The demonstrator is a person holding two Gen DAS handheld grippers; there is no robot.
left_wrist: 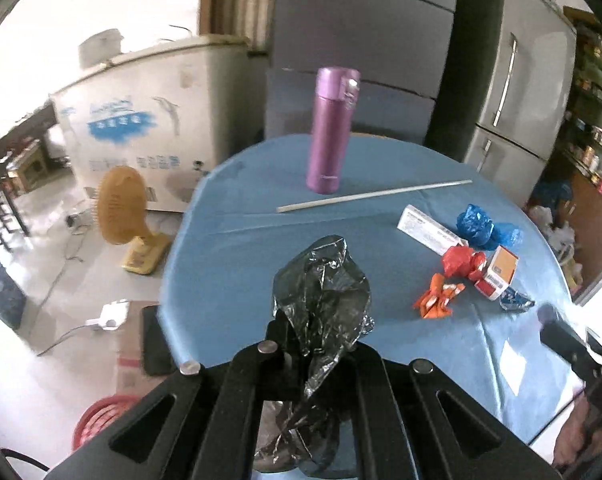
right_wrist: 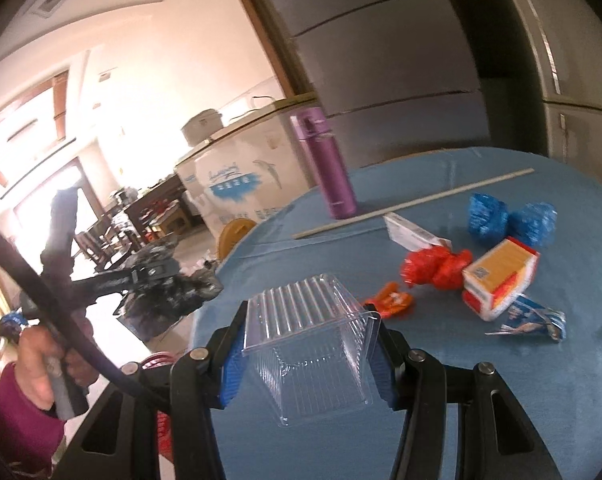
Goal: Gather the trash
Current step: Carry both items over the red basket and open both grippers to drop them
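Over the near table edge:
Left gripper (left_wrist: 321, 336): clenched on a crumpled black plastic bag (left_wrist: 321, 280).
Right gripper (right_wrist: 307, 344): clamps a clear plastic container (right_wrist: 309, 344).
Far right on blue table (right_wrist: 501, 400): remaining wrappers, orange box (right_wrist: 499, 276).

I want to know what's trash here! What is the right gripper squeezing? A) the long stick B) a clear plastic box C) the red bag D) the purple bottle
B: the right gripper is shut on the clear plastic box, its blue pads pressing both sides, while the bottle, red bag and stick lie untouched on the table.
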